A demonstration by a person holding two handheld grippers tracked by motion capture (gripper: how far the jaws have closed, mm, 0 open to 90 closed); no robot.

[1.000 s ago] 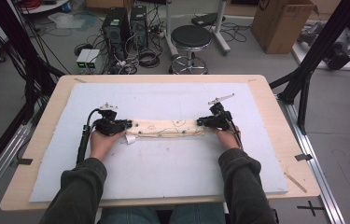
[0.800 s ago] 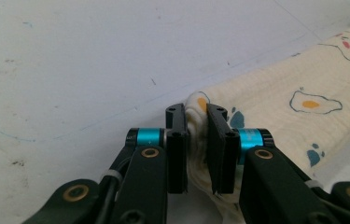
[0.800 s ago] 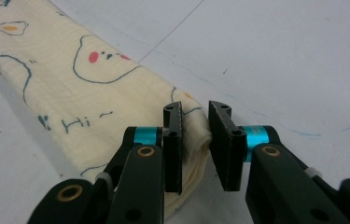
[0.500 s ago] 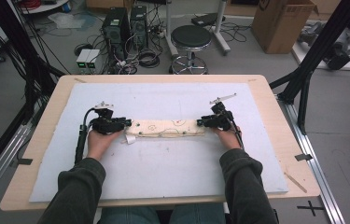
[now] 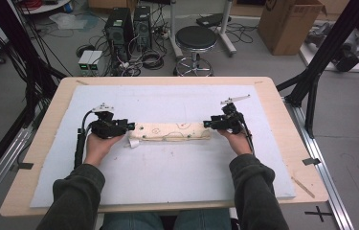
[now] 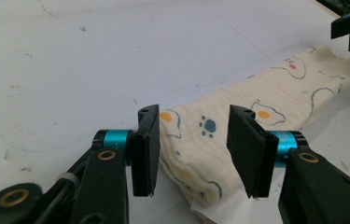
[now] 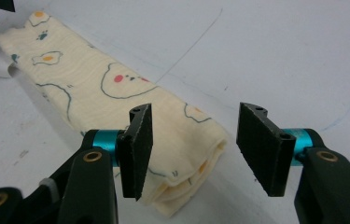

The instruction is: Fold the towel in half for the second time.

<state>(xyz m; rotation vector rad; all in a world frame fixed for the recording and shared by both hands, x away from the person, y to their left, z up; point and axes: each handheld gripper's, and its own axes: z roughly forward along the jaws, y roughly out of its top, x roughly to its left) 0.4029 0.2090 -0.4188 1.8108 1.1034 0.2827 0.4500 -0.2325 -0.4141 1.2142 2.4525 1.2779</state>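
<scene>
Both sets of jaws have just been opening: a second ago each gripper sat pinched at an end of the folded cloth (image 5: pixel 171 132), and now the pads stand apart with cloth lying loose between them, nothing pressing on it. Hands have hardly shifted.

Left gripper (image 5: pixel 128 126): jaws apart, straddling the cloth's near end. In the left gripper view (image 6: pixel 193 144) the cream fabric with fried-egg and paw prints runs away from the jaws, up and to the right; a gap shows between each pad and the cloth. A white label or tag pokes out under the fold, just below the jaws.

Right gripper (image 5: pixel 209 123): jaws apart. In the right gripper view (image 7: pixel 192 149) the folded end lies against the left pad's side, stacked layers visible at the edge, and the right pad stands well clear of it over bare mat.

Cloth: long narrow fold, flat on the white mat (image 5: pixel 167 177), stretched between the two grippers, one at either end.

No containers on the table. The mat around both grippers is bare apart from faint pen marks. Beyond the grippers, past the wooden table (image 5: pixel 287 143), a round stool (image 5: pixel 196 38), computer towers (image 5: pixel 119 24) with tangled cables and a cardboard box (image 5: pixel 287 24) sit on the floor. Nothing lies across either gripper's path.
</scene>
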